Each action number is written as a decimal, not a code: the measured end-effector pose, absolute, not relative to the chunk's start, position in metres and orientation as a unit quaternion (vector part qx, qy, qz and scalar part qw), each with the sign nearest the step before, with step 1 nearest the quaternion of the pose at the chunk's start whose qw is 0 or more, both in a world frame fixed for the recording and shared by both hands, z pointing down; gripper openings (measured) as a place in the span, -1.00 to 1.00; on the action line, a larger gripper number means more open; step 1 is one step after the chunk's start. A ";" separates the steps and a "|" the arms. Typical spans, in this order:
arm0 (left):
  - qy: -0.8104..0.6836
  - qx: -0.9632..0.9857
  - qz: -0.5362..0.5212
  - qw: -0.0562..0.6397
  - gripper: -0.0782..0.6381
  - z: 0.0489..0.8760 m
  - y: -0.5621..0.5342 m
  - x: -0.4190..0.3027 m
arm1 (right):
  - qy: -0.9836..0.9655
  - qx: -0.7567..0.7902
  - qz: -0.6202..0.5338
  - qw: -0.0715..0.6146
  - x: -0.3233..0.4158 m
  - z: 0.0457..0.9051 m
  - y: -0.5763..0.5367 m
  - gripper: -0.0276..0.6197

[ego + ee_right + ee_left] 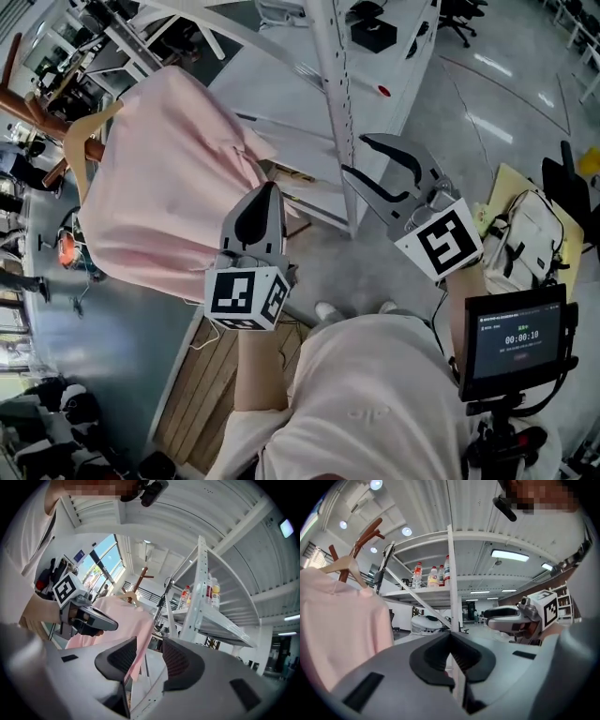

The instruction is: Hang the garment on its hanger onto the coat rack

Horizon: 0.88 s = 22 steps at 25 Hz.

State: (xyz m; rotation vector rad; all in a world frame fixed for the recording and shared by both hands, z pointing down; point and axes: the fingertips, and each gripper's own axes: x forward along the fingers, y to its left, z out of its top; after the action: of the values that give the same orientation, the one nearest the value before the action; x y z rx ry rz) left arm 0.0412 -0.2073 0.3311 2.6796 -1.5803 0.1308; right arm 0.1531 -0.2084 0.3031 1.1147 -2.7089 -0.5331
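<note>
Pink garment point(159, 178) on hanger point(89, 127) hangs just left of closed, apparently empty left gripper point(265, 192); right gripper point(354, 156) farther, jaws apart

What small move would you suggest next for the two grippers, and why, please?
Probably draw both grippers back. The pink garment seems to hang by its wooden hanger from the coat rack; the left gripper is shut on nothing, and the right gripper is open and empty.
</note>
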 end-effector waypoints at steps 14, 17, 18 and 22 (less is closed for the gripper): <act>-0.471 0.879 0.073 0.007 -0.76 0.350 -0.185 0.112 | -0.893 0.428 -0.121 0.063 0.219 0.326 -0.183 -0.57; -0.467 0.882 0.070 0.009 -0.76 0.349 -0.188 0.113 | -0.891 0.432 -0.123 0.064 0.218 0.323 -0.183 -0.57; -0.466 0.882 0.070 0.010 -0.76 0.349 -0.189 0.113 | -0.890 0.433 -0.123 0.064 0.218 0.323 -0.183 -0.57; -0.465 0.883 0.062 0.017 -0.76 0.346 -0.189 0.114 | -0.890 0.437 -0.121 0.043 0.216 0.320 -0.188 -0.57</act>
State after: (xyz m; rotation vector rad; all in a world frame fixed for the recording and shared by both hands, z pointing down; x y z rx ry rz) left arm 0.1137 -0.1889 0.3457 2.7451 -1.4444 0.1925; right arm 0.2162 -0.1879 0.3196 1.3357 -2.7233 -0.3691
